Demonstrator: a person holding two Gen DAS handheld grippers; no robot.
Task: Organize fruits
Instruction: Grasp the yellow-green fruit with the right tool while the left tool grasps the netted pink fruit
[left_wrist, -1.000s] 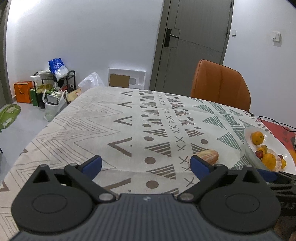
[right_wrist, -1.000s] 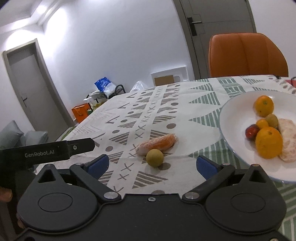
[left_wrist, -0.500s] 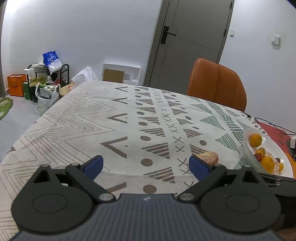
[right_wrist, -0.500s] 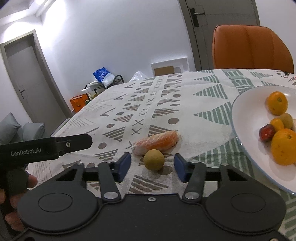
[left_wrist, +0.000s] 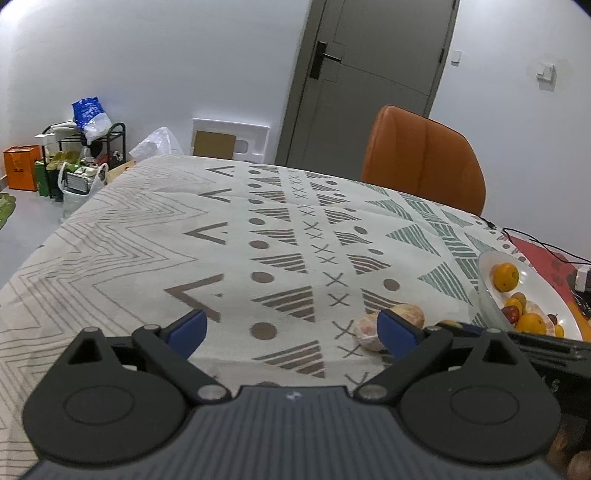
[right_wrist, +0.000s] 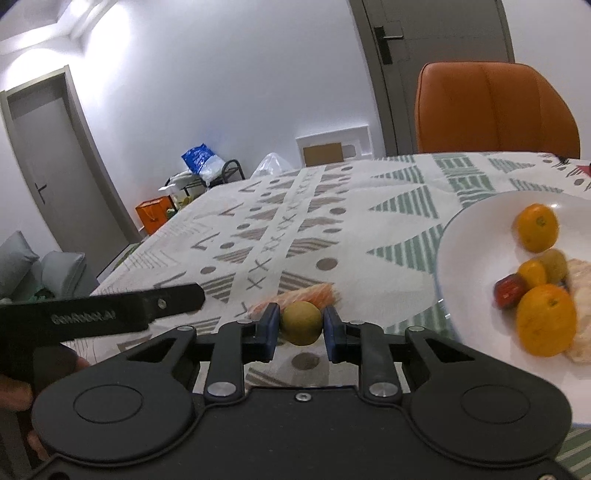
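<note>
Beside "GenRobot.AI"-lettered left gripper (right_wrist: 99, 314), fingers spread: right gripper (right_wrist: 301, 328) pinching green fruit (right_wrist: 301, 322).

A small round yellow-green fruit (right_wrist: 301, 322) sits clamped between the blue pads of the right gripper (right_wrist: 301, 325), just in front of a peeled orange segment (right_wrist: 306, 293) lying on the tablecloth. Toward the tablecloth's right edge, a white plate (right_wrist: 469, 258) holds two oranges (right_wrist: 536, 228), smaller yellow and red fruits (right_wrist: 511, 290) and peeled pieces.
</note>
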